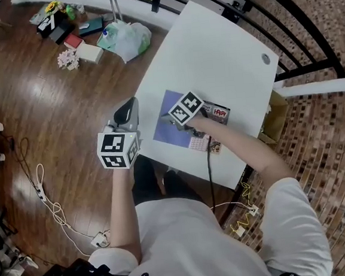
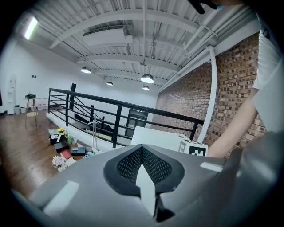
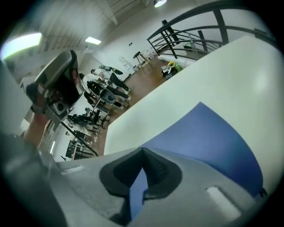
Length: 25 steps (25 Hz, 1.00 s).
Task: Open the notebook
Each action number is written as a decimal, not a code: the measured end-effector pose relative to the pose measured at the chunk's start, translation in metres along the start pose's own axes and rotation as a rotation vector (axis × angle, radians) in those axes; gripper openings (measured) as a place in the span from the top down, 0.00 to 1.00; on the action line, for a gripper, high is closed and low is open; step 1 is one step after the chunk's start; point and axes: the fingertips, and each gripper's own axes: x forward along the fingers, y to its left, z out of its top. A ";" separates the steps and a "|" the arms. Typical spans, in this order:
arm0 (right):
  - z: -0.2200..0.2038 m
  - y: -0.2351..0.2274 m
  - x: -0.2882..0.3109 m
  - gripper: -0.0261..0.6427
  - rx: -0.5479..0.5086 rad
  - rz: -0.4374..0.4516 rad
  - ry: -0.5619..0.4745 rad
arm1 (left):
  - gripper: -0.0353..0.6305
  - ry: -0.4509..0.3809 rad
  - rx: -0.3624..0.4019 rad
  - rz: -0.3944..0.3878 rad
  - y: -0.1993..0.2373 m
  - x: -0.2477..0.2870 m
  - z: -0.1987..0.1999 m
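- One step in hand, by the look of it — the approach to the notebook (image 1: 169, 118), lying shut and flat on the white table (image 1: 213, 52), near the person's side.
- Next, probably: calls for reopening the jaws, catching the blue cover's free edge and swinging it over.
- Right gripper (image 1: 174, 121): pitched steeply down just over the notebook, jaws pressed together, nothing evidently pinched.
- Left gripper (image 2: 142, 147): held just off the table's edge, aimed nearly level — jaws likewise together, empty.
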 end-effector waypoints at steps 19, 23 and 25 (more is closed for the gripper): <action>-0.022 0.106 -0.155 0.98 -0.088 -0.330 -0.715 | 0.92 -0.186 0.196 -0.109 -0.155 -0.072 0.076; -0.038 0.144 -0.235 0.98 -0.117 -0.550 -0.975 | 0.92 -0.240 0.256 -0.199 -0.195 -0.082 0.095; -0.055 0.159 -0.280 0.98 -0.149 -0.757 -1.107 | 0.92 -0.254 0.291 -0.260 -0.215 -0.085 0.096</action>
